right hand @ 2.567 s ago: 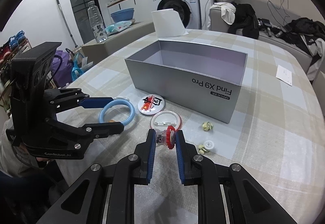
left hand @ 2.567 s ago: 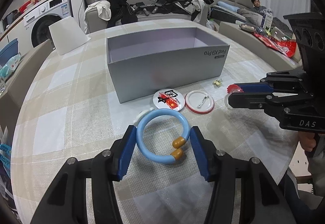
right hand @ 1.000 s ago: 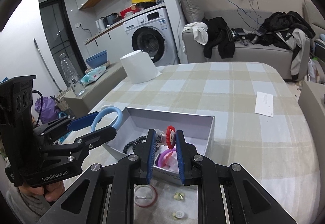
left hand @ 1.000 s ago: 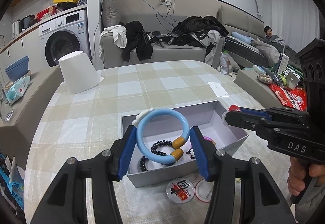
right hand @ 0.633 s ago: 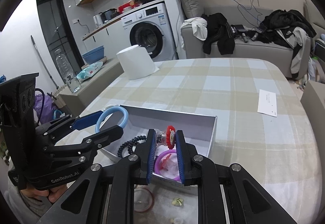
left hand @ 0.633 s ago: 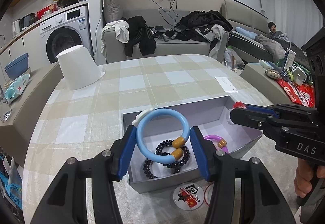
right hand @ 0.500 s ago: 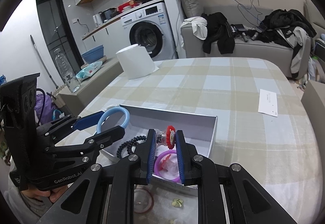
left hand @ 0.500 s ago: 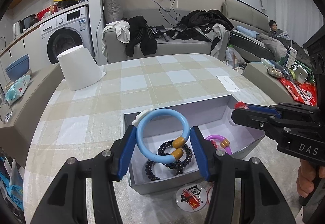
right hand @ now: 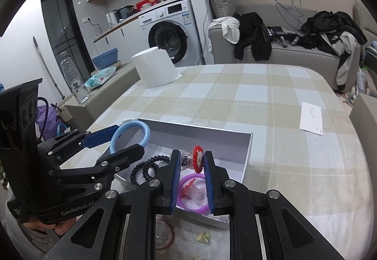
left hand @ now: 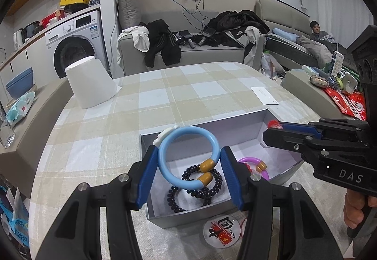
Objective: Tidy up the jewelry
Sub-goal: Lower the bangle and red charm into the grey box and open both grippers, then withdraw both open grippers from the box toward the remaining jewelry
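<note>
Blue bangle point(left hand: 188, 156): pale blue open ring with two amber end caps and a small white charm on its far rim; held above the near left part of the box.
Left gripper point(left hand: 188, 165): jaws about half open, pads pressing the bangle's two sides.
Red ornament point(right hand: 197, 159): small, red frilled disc on a clear stub.
Right gripper point(right hand: 192, 165): jaws narrow, clamping the ornament over the box's right end.
Grey box point(left hand: 207, 124): open, holding a black bead bracelet point(left hand: 195, 187) and a purple ring point(left hand: 255, 165).
</note>
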`<state>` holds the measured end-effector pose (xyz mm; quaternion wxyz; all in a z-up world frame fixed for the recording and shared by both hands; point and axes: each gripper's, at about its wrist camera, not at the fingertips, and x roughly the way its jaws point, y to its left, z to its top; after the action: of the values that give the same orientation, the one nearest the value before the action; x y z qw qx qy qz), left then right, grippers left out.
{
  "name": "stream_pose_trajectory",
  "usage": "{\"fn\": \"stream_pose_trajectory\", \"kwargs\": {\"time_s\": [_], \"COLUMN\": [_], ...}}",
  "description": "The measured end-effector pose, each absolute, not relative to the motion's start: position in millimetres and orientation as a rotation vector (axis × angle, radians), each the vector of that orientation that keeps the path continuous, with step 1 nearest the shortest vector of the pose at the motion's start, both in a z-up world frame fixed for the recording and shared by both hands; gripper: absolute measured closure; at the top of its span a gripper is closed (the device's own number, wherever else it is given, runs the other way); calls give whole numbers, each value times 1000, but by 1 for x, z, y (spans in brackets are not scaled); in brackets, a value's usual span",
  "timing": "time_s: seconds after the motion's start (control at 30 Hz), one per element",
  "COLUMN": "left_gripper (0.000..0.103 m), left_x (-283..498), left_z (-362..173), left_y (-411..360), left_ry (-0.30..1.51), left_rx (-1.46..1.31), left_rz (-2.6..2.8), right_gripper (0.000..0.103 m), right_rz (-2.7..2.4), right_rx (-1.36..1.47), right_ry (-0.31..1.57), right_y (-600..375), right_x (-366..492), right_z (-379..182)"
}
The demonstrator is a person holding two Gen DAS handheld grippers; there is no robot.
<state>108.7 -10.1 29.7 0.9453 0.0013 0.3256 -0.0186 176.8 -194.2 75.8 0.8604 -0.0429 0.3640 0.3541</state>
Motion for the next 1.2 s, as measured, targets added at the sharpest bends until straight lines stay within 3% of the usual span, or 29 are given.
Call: {"fn": "stream_pose_trajectory", "kwargs": {"time_s": [0.93, 1.0, 1.07, 1.2], "left_gripper": [54, 53, 45, 22], "left_x": [113, 112, 107, 93], "left_z": [18, 19, 23, 34], "left_y": [-10, -10, -11, -10], "left_ry": [742, 746, 739, 695], "left_rx": [7, -2, -2, -16], "left_rz": [-63, -82, -91, -115], "right_gripper": [82, 77, 64, 45], "right_rz": [740, 740, 747, 777], "right_rx": [-125, -124, -118, -91], "right_ry": [801, 806, 788, 741], "right_y": [-190, -189, -192, -201], "right_x": [180, 180, 177, 170], "right_z": [66, 65, 68, 78]}}
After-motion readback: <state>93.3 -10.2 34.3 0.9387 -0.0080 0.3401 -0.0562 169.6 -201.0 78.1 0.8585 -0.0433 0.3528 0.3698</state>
